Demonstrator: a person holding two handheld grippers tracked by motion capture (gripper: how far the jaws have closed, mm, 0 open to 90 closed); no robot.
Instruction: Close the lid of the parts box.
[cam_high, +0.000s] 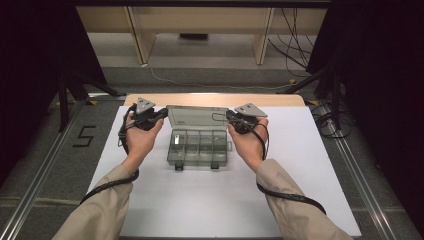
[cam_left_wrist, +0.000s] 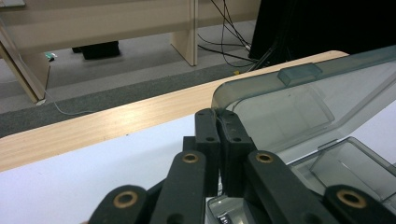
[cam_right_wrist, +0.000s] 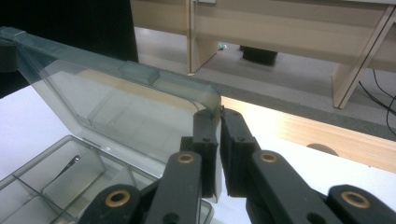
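A smoky clear plastic compartment box (cam_high: 199, 148) sits mid-table with its lid (cam_high: 195, 118) raised toward the far side. My left gripper (cam_high: 162, 114) is shut on the lid's left corner, and my right gripper (cam_high: 231, 118) is shut on its right corner. In the left gripper view the jaws (cam_left_wrist: 219, 125) pinch the lid's (cam_left_wrist: 303, 102) rim, with the dividers of the box (cam_left_wrist: 348, 161) below. In the right gripper view the jaws (cam_right_wrist: 219, 122) clamp the lid's (cam_right_wrist: 116, 100) edge. A small metal part (cam_right_wrist: 71, 164) lies in one compartment of the box (cam_right_wrist: 28, 186).
A white sheet (cam_high: 300, 165) covers the table, and its wooden far edge (cam_high: 280, 99) shows beyond. Metal rails (cam_high: 45, 165) run along both sides on the floor. Desk legs (cam_high: 262, 47), cables (cam_high: 295, 45) and stand legs (cam_high: 75, 87) lie farther back.
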